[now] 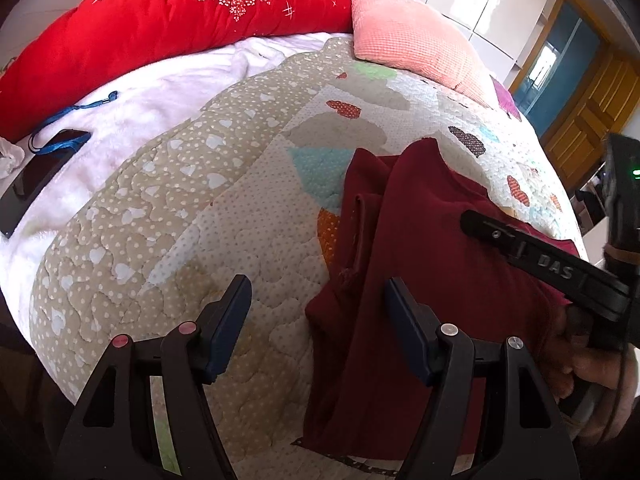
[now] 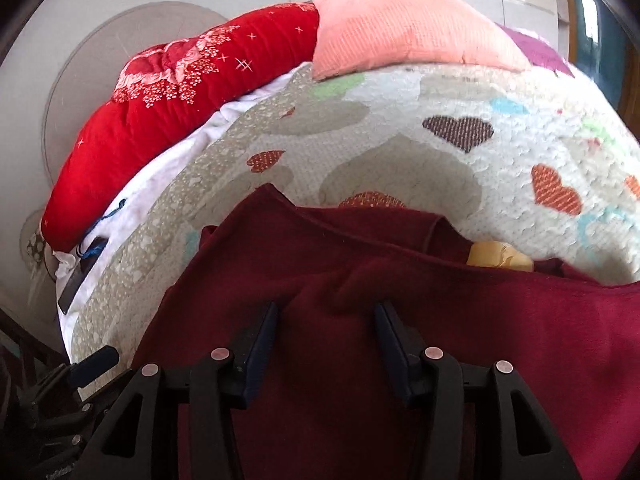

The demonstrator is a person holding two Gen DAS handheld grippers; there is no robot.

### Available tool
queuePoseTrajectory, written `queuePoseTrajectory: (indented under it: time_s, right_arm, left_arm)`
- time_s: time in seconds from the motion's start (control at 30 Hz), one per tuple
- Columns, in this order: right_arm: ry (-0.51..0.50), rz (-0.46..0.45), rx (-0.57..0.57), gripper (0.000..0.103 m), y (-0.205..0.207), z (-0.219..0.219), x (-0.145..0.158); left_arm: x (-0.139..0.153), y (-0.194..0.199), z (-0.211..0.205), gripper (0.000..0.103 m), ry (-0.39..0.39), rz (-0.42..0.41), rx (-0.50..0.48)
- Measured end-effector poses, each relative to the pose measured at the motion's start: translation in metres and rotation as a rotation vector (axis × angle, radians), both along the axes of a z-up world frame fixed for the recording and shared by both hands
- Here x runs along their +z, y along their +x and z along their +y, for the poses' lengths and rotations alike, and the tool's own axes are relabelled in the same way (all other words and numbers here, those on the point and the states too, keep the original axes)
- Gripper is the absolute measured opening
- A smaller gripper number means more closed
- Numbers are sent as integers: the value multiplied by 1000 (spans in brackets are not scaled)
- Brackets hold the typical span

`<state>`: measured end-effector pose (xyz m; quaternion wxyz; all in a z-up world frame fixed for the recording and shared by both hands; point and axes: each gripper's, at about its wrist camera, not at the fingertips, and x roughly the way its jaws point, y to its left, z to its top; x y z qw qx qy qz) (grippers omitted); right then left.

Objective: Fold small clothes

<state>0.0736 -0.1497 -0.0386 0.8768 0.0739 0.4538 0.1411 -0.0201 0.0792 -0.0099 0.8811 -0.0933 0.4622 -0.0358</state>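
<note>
maroon garment (image 1: 432,280) lies on the heart quilt (image 1: 248,240), partly doubled over; more folds left. left gripper (image 1: 318,320) spread and empty at its edge. right gripper (image 2: 326,344) half spread over the cloth, probably not pinching.

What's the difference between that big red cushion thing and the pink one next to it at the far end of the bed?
The red quilt is bright red with a printed pattern of pink roses and white sparkles; the pink pillow is plain salmon pink. The red quilt looks smooth and puffy; the pink pillow has a fine waffle texture. The red quilt stretches far longer than the pink pillow. Both lie side by side along the bed's far edge.
</note>
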Motion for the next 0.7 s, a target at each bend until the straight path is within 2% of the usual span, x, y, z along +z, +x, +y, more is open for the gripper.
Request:
queuePoseTrajectory:
  time_s: [0.23, 0.4, 0.5, 0.7]
  right_arm:
    - [-12, -47, 28, 49, -7, 12, 15]
    - [-43, 10, 52, 52, 5, 23, -7]
    - [-36, 5, 46, 56, 9, 24, -11]
    - [-2, -21, 38, 58, 7, 20, -14]
  left_arm:
    - [0, -3, 1, 69, 1, 1, -3]
    - [-2, -4, 1, 69, -5, 9, 4]
    - [-2, -3, 2, 69, -6, 10, 0]
    - [-5, -7, 5, 69, -82, 40, -32]
